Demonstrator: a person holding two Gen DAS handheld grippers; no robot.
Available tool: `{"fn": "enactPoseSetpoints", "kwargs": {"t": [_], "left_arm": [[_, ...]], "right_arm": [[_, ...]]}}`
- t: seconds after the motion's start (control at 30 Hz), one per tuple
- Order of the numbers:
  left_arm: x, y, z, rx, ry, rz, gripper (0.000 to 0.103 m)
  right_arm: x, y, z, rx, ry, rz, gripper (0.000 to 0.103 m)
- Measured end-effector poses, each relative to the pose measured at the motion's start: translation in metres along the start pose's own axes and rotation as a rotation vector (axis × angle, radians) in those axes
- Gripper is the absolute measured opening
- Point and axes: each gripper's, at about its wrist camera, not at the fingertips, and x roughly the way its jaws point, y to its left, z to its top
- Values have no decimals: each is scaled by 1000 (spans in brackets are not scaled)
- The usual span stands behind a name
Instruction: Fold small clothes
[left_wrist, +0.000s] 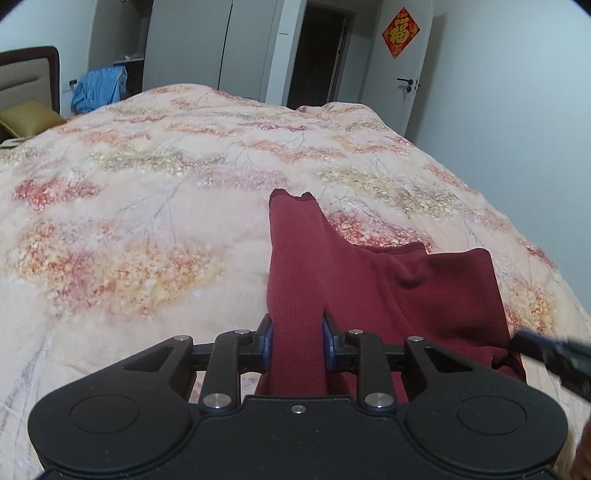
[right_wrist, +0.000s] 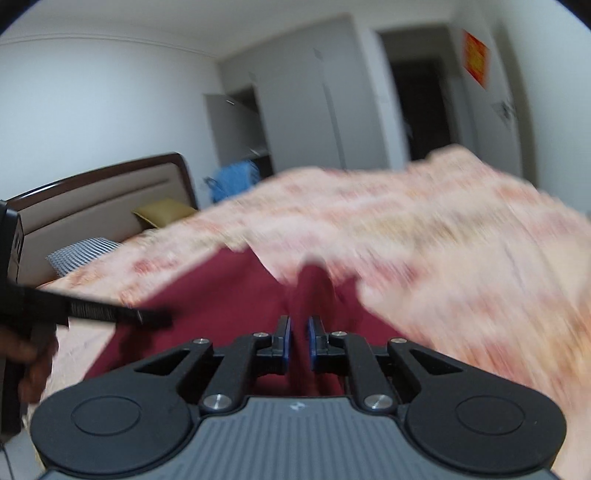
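- Left claw (left_wrist: 297, 341): blue pads (left_wrist: 269, 343) clamped on a bunched strip of the red garment (left_wrist: 424, 295); cloth fills the whole gap between them and runs up and away from the tips.
- Garment spreads from that grip toward my right, lying on the floral quilt (left_wrist: 147, 192); one narrow end reaches forward past the claw, with a notched edge at its far tip.
- From the left wrist view, my right claw enters as a dark blur at the right edge, touching or just over the garment's right corner; cannot tell which.
- Right claw (right_wrist: 299, 343): jaws narrow, only a thin slit between the pads (right_wrist: 285, 341). Red cloth shows in and below the slit and a ridge of it rises straight ahead of the tips. View badly blurred; I read it as pinching a fold of the garment (right_wrist: 221, 295).
- Right wrist view: garment lies flat to the left of this claw, quilt (right_wrist: 461, 240) to the right; left claw's finger (right_wrist: 110, 315) crosses over the cloth's left part.
- Background: headboard (right_wrist: 110, 199), yellow pillow (right_wrist: 162, 212), blue cloth (left_wrist: 98, 88) beside the bed, red door sign (left_wrist: 400, 32).
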Motion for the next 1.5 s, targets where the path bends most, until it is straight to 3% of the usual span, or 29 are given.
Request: {"fn": "enactPoseSetpoints", "kwargs": {"t": [0.2, 0.23, 0.27, 0.33, 0.43, 0.47, 0.53, 0.63, 0.7, 0.8, 0.9, 0.93, 0.97, 1.03, 1.17, 1.33, 1.4, 1.5], "left_arm": [[3, -6, 1, 18, 14, 23, 29], [3, -6, 1, 17, 14, 25, 29], [2, -7, 1, 16, 16, 26, 29], [1, -8, 1, 18, 19, 32, 30], [1, -8, 3, 15, 24, 31, 30], [0, -8, 3, 13, 26, 30, 30], [0, -7, 5, 9, 30, 22, 30], [-3, -7, 6, 11, 33, 3, 37], [-2, -7, 6, 13, 44, -6, 46], [6, -7, 3, 8, 73, -11, 49], [10, -6, -2, 3, 87, -4, 54], [11, -5, -2, 0, 90, -4, 56], [11, -4, -2, -3, 92, -3, 58], [12, -3, -1, -3, 95, 2, 62], [14, -2, 0, 3, 97, 14, 71], [21, 3, -1, -9, 111, 14, 77], [23, 5, -1, -17, 116, 7, 77], [24, 5, -2, -22, 122, -3, 75]], "right_arm": [[-17, -19, -12, 94, 39, 12, 13], [-16, -22, -9, 122, 33, 20, 23], [-13, -22, -4, 150, 24, 33, 43], [-3, -23, 5, 187, 18, 62, 53], [12, -20, 13, 190, 32, 66, 48], [16, -18, 14, 187, 40, 55, 31], [18, -17, 13, 204, 61, 31, 8], [0, -21, 8, 222, 44, 5, 6], [-12, -27, 3, 237, 53, -29, 6], [-13, -38, -8, 276, 116, -38, 6], [-13, -38, -10, 257, 104, -41, 13], [-13, -38, -9, 256, 96, -45, 22], [-12, -38, -7, 252, 89, -51, 39], [-9, -39, -5, 244, 85, -63, 54], [4, -47, -7, 283, 113, -65, 63], [16, -50, -16, 330, 132, -46, 63], [18, -48, -17, 336, 131, -28, 57], [19, -47, -16, 351, 122, 11, 39]]}}
